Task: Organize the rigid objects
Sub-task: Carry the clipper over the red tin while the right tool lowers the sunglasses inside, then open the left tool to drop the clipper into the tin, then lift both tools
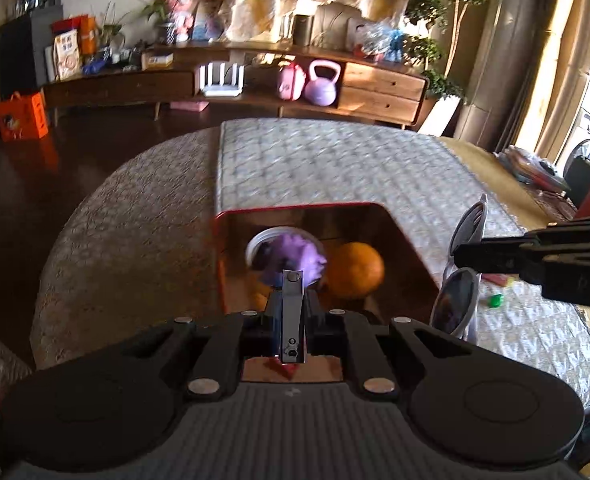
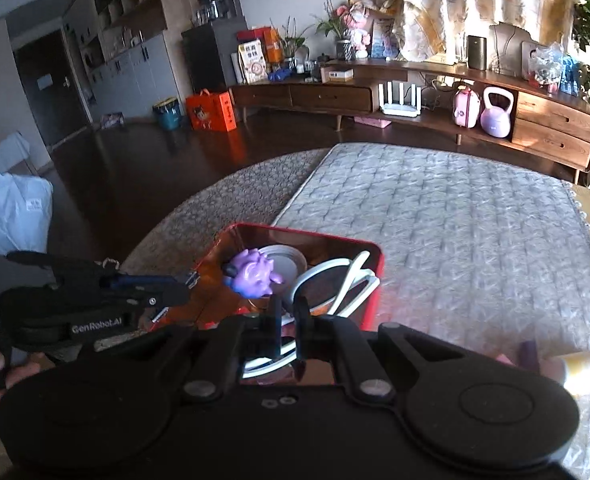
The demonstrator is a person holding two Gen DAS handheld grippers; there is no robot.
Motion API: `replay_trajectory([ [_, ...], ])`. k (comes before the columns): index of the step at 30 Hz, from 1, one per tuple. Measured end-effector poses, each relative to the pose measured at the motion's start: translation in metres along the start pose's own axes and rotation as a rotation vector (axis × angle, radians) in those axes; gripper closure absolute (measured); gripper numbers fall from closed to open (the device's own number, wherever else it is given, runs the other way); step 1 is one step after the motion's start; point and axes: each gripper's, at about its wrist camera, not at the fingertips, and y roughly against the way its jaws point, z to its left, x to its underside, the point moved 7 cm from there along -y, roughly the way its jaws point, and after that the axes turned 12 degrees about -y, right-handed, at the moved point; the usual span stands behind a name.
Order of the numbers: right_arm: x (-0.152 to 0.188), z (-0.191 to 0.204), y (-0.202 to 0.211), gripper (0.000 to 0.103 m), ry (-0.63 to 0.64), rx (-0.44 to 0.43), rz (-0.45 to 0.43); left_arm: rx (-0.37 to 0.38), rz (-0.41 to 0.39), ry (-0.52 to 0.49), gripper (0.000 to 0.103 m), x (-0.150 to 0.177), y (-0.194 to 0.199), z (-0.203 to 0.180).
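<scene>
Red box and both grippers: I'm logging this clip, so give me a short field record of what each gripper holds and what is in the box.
left gripper: shut on nail clipper, over the box
right gripper: shut on sunglasses, white frame, over the box
red box: open, on the quilted cloth
in box: orange, purple toy, white lid
beside box: small green item on the cloth
</scene>
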Motion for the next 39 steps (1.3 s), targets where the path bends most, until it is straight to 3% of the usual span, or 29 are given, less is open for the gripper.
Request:
replay_trajectory([
  [7,0.015,0.009,-0.033,0.098,0.034,0.037,0.062,0.023,0.016,-0.012,0.092,0.004,-0.017,0.003],
  [26,0.028,0.004,-0.061,0.099,0.01,0.053,0.133,0.04,0.094,-0.046,0.092,0.015,-0.062,-0.008],
  [39,0.031,0.003,-0.045,0.082,-0.028,0.03,0.136,0.033,0.126,-0.035,0.092,0.019,-0.065,-0.01],
])
